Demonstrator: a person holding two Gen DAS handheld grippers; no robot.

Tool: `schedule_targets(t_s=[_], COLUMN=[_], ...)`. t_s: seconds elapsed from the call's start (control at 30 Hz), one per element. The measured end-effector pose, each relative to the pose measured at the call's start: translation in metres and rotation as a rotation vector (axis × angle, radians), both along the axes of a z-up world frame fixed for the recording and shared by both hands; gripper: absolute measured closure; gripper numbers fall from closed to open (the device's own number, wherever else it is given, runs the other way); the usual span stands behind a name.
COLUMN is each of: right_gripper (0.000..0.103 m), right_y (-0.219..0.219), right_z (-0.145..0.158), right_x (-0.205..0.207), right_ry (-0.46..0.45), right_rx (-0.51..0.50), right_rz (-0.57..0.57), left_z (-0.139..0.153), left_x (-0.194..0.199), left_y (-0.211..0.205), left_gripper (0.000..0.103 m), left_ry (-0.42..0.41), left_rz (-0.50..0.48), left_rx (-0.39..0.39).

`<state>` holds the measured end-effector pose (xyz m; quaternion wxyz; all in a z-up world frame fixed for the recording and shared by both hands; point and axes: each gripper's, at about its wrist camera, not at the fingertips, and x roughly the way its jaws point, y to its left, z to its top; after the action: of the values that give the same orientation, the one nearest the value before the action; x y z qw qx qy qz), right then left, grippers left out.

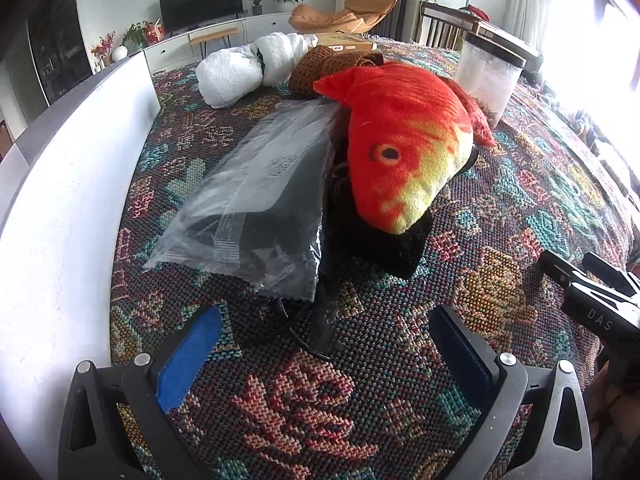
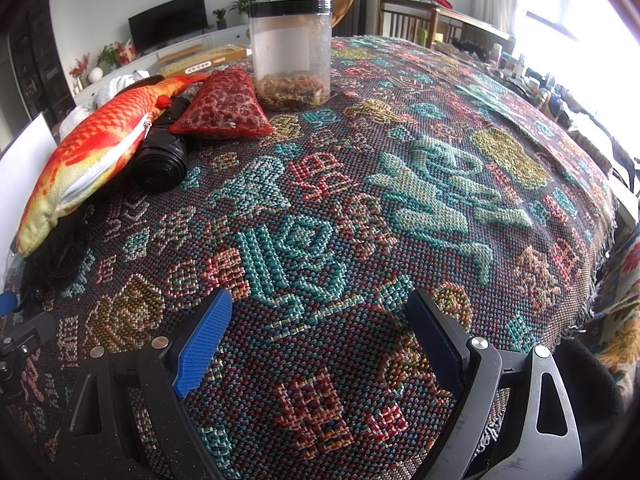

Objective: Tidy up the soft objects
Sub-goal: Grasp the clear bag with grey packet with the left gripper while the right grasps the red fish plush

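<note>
On the counter, under a woven patterned cloth point(image 2: 360, 200), we find the soft things heaped along the left side. The fish toy point(image 1: 404, 136), orange-red with a yellow belly, lies on top of a black furry item point(image 1: 384, 240), its head pointing towards the left gripper point(image 1: 326, 344). Just beside it, on its left in the left wrist view, a clear plastic bag point(image 1: 256, 200) holds something dark; its torn lower edge is near the left gripper's blue pad. Behind the fish we see a white rolled towel point(image 1: 248, 70) and a brown knitted piece point(image 1: 320, 66), touching each other. A red mesh pouch point(image 2: 224, 108) lies against the fish's far side, just in front of a clear jar point(image 2: 291, 52) with a black lid and brownish contents at the bottom. A black roll point(image 2: 160, 162) sits tucked under the fish's zip side, seen from the right wrist.

Left gripper: jaws wide, nothing between them, low over the cloth just short of the bag.
Right gripper point(image 2: 320, 336): jaws wide, nothing held, over bare cloth, well apart from the heap. Its black body shows at the right edge of the left wrist view.

A white board point(image 1: 80, 160) stands along the left edge of the counter
</note>
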<state>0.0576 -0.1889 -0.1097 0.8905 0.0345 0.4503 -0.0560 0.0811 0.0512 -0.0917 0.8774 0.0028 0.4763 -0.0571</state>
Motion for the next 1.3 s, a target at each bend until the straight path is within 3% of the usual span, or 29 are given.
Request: schedule_targets(t_s=[0.4, 0.7, 0.93, 1.1, 1.3], right_gripper=[0.012, 0.012, 0.012, 0.012, 0.012], right_y=[0.0, 0.0, 0.0, 0.0, 0.0], right_z=[0.0, 0.0, 0.0, 0.0, 0.0], right_x=[0.0, 0.0, 0.0, 0.0, 0.0], right_ry=[0.0, 0.0, 0.0, 0.0, -0.001], right_rx=[0.0, 0.001, 0.0, 0.001, 0.001], right_rz=[0.0, 0.0, -0.001, 0.0, 0.0], left_z=[0.035, 0.042, 0.095, 0.095, 0.036], left_x=[-0.01, -0.004, 0.03, 0.065, 0.119], left_y=[0.02, 0.017, 0.054, 0.06, 0.042], left_gripper=[0.0, 0.0, 0.0, 0.0, 0.0], left_ry=[-0.029, -0.003, -0.09, -0.059, 0.111], left_rz=[0.01, -0.032, 0.035, 0.046, -0.006], left_rx=[-0.105, -0.104, -0.188, -0.118, 0.03])
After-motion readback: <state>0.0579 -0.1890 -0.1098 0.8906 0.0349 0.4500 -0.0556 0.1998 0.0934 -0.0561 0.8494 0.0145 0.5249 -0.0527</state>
